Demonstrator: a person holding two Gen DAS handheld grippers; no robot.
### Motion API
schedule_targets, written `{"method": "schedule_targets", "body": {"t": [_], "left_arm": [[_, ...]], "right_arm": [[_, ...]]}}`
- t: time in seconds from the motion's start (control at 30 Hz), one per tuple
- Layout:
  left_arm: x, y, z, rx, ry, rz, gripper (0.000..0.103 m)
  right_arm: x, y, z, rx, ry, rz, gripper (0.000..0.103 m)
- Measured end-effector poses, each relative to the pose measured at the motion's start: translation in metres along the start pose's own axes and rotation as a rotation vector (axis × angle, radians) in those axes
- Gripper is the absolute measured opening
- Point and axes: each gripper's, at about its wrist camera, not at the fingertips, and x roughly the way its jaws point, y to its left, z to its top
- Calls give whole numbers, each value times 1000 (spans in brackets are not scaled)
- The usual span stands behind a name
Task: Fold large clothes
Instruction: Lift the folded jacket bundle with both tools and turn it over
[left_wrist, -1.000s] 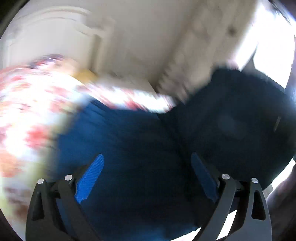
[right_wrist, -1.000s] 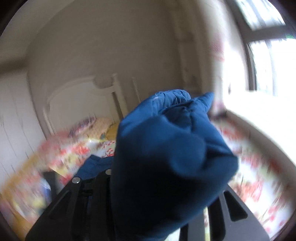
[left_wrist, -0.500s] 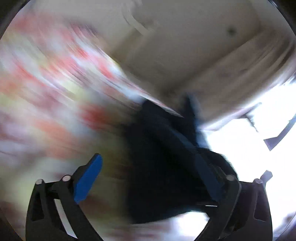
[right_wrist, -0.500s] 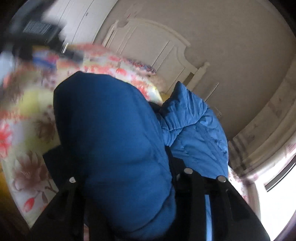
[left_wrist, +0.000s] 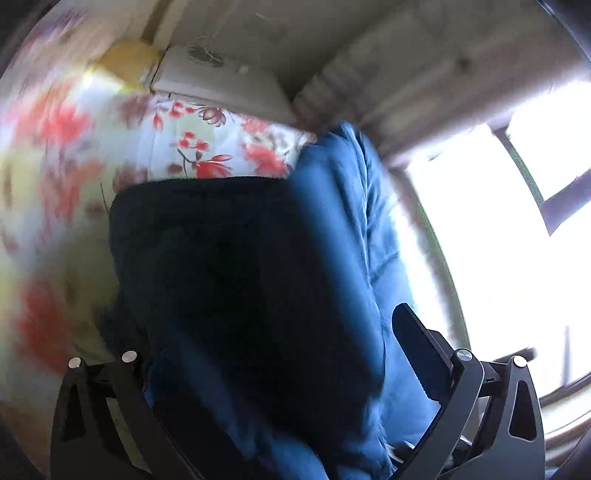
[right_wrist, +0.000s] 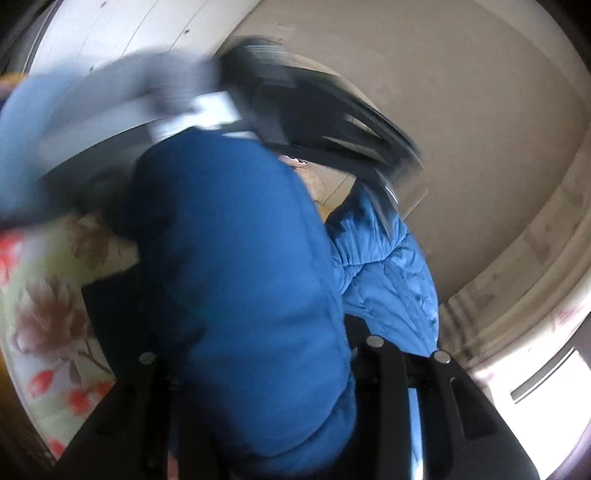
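Folding unfinished: blue padded jacket (right_wrist: 240, 277) lies bunched on the floral bed cover (left_wrist: 207, 147), right gripper (right_wrist: 258, 369) pinching a thick fold while easing apart, left gripper (left_wrist: 266, 369) spread wide around dark lining.

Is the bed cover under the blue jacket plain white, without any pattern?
No. In the left wrist view the bed cover beside the blue jacket shows red and brown flowers on a pale ground.

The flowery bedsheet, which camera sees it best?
The left wrist view: the flowery bedsheet shows sharp red blossoms beyond the blue jacket. The right wrist view catches only a blurry strip at its left edge.
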Motion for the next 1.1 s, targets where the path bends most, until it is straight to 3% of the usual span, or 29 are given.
{"method": "schedule_targets", "body": {"t": [0.03, 0.07, 0.1, 0.17, 0.3, 0.53, 0.63, 0.8, 0.97, 1.03, 1.1], "left_arm": [[8, -10, 6, 54, 39, 96, 99], [10, -11, 5, 70, 43, 125, 93], [10, -9, 5, 69, 37, 123, 79], [7, -2, 3, 51, 9, 111, 65], [-6, 5, -13, 55, -78, 83, 54], [-22, -17, -19, 83, -108, 111, 50], [-24, -25, -19, 103, -129, 131, 46], [-41, -51, -25, 161, -204, 156, 30], [-85, -89, -34, 270, -319, 149, 23], [-89, -77, -37, 272, -318, 128, 23], [-71, -46, -36, 215, -270, 160, 23]], "right_arm": [[1, -1, -4, -21, -1, -7, 40], [1, 3, -6, -45, -3, -7, 50], [-1, 8, -8, -77, -8, -5, 65], [-12, 13, -13, -105, -33, 8, 78], [-52, -12, -39, 41, -72, -16, 93], [-69, -70, -126, 389, 114, -11, 93], [-65, -84, -139, 489, 141, 3, 93], [-31, -78, -139, 413, 246, -14, 95], [0, -82, -136, 393, 324, 1, 100], [0, -80, -138, 394, 329, 4, 100], [0, -78, -139, 393, 329, 3, 100]]}}
